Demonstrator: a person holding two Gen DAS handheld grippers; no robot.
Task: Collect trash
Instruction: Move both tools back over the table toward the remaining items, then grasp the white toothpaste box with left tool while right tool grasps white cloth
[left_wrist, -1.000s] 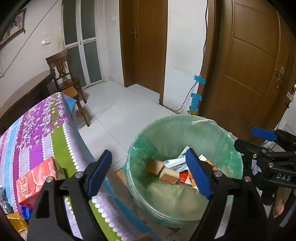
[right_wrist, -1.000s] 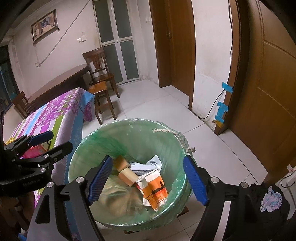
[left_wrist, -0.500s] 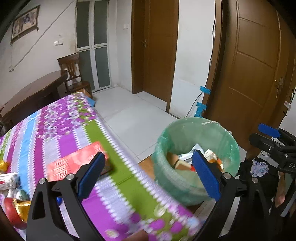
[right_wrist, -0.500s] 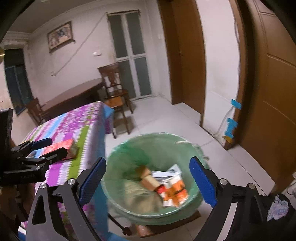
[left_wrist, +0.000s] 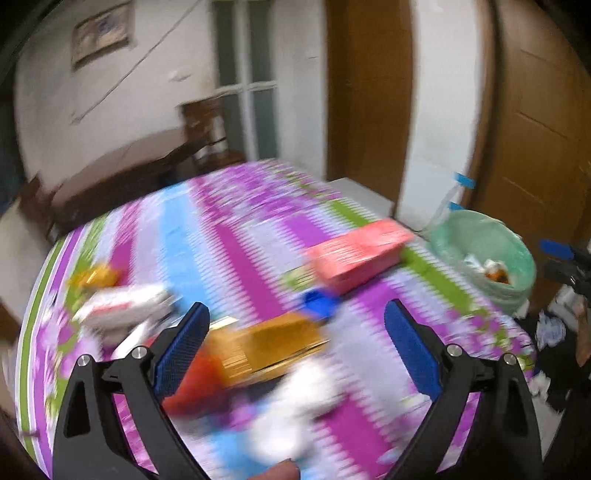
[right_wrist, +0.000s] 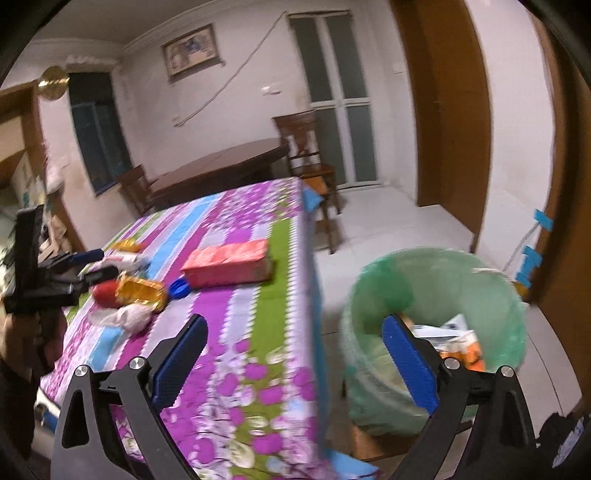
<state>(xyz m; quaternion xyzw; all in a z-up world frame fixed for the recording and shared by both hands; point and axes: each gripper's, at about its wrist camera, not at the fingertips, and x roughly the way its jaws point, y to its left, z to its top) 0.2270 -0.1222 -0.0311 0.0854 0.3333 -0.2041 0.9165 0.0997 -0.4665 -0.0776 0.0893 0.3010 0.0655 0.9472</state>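
My left gripper (left_wrist: 295, 317) is open and empty above the table's striped purple cloth (left_wrist: 236, 229), over a gold packet (left_wrist: 269, 343). Around it lie a red item (left_wrist: 188, 384), a blue cap (left_wrist: 319, 301), a pink-red box (left_wrist: 358, 251), white wrappers (left_wrist: 125, 306) and a white crumpled piece (left_wrist: 291, 413); the view is blurred. My right gripper (right_wrist: 293, 328) is open and empty, between the table edge and the green-lined bin (right_wrist: 436, 295), which holds trash. The pink-red box (right_wrist: 227, 262), gold packet (right_wrist: 142, 290) and left gripper (right_wrist: 88, 264) show there too.
The bin (left_wrist: 484, 254) stands on the floor off the table's right edge. A dark wooden table (right_wrist: 221, 166) and chairs (right_wrist: 306, 155) stand behind. Wooden doors (right_wrist: 443, 103) line the right wall. Dark cloth (right_wrist: 561, 439) lies on the floor by the bin.
Both grippers have swung left and up, away from the bin. The left one now faces the table's trash; the right one faces the table edge and bin. Both stay open.
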